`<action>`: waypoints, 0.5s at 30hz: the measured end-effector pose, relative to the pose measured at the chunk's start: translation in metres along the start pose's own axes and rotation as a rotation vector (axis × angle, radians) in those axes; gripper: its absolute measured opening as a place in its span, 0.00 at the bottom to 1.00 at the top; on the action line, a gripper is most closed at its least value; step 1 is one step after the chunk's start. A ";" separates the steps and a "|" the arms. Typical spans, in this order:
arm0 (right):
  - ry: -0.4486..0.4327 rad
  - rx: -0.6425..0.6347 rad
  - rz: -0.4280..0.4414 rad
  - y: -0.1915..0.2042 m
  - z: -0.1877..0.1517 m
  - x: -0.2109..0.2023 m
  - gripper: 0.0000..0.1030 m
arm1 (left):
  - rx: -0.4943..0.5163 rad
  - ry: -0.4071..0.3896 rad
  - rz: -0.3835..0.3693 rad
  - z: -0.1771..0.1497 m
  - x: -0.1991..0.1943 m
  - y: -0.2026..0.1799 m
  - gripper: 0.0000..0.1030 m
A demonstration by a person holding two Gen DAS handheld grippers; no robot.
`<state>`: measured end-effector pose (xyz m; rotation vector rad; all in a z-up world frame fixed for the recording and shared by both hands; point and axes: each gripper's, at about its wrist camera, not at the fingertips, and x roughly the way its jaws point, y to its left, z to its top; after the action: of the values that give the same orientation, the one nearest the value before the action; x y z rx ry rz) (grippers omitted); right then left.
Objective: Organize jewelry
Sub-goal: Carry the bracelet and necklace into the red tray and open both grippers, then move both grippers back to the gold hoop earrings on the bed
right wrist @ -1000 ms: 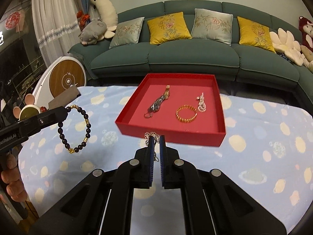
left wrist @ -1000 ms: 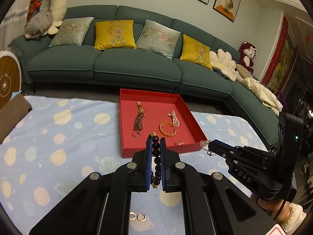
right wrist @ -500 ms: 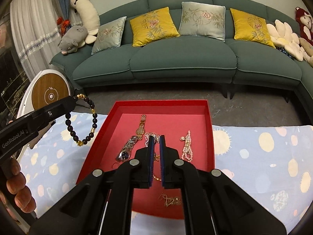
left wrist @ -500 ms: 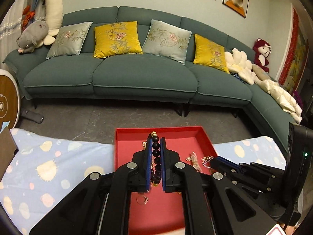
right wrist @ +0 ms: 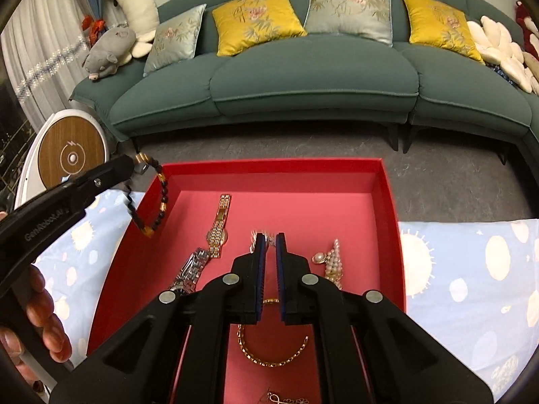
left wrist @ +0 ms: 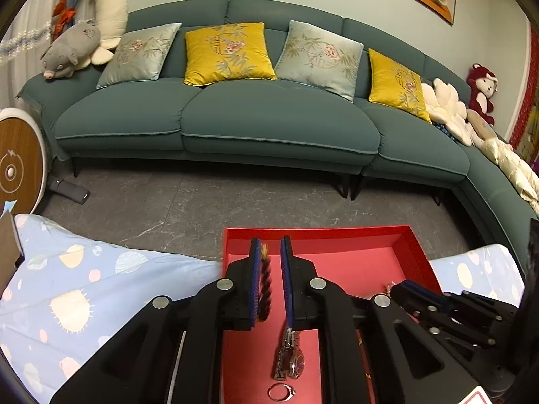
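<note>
A red tray (right wrist: 387, 198) sits on the blue spotted cloth; it also shows in the left wrist view (left wrist: 417, 245). My left gripper (left wrist: 270, 281) has opened, and the dark bead bracelet (left wrist: 264, 286) blurs between its fingers, slipping down over the tray's left part. In the right wrist view the bracelet (right wrist: 158, 202) hangs off the left gripper's tip at the tray's left wall. My right gripper (right wrist: 268, 262) hovers over the tray, jaws slightly apart, with a thin silver chain (right wrist: 257, 237) at its tips. A gold watch (right wrist: 219, 227), silver watch (left wrist: 289, 358), pearl piece (right wrist: 331, 264), gold chain bracelet (right wrist: 269, 353) and ring (left wrist: 281, 392) lie inside.
A green sofa (left wrist: 269, 118) with cushions stands beyond a strip of grey floor. A round white and wood device (right wrist: 70, 158) stands at the left. The blue cloth (right wrist: 471, 269) spreads on both sides of the tray. A small gold chain (right wrist: 283, 399) lies at the tray's near end.
Both grippers moved forward over the tray. My left gripper opened and the bead bracelet is dropping loose. My right gripper's jaws parted slightly.
</note>
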<state>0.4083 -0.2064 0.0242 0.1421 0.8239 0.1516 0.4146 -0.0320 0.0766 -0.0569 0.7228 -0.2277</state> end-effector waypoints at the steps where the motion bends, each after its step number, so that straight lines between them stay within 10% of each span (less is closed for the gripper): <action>1: -0.017 0.004 0.009 0.000 0.000 -0.006 0.11 | -0.001 0.000 0.002 0.000 -0.004 0.001 0.17; 3: -0.054 0.028 0.020 -0.003 -0.002 -0.018 0.18 | -0.003 -0.017 0.014 -0.001 -0.016 0.003 0.32; 15: -0.163 -0.004 0.056 0.007 -0.069 -0.172 0.31 | -0.047 0.000 -0.004 -0.070 -0.152 0.009 0.37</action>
<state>0.2417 -0.2270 0.1026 0.1717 0.6574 0.1916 0.2593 0.0134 0.1219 -0.1035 0.7279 -0.2149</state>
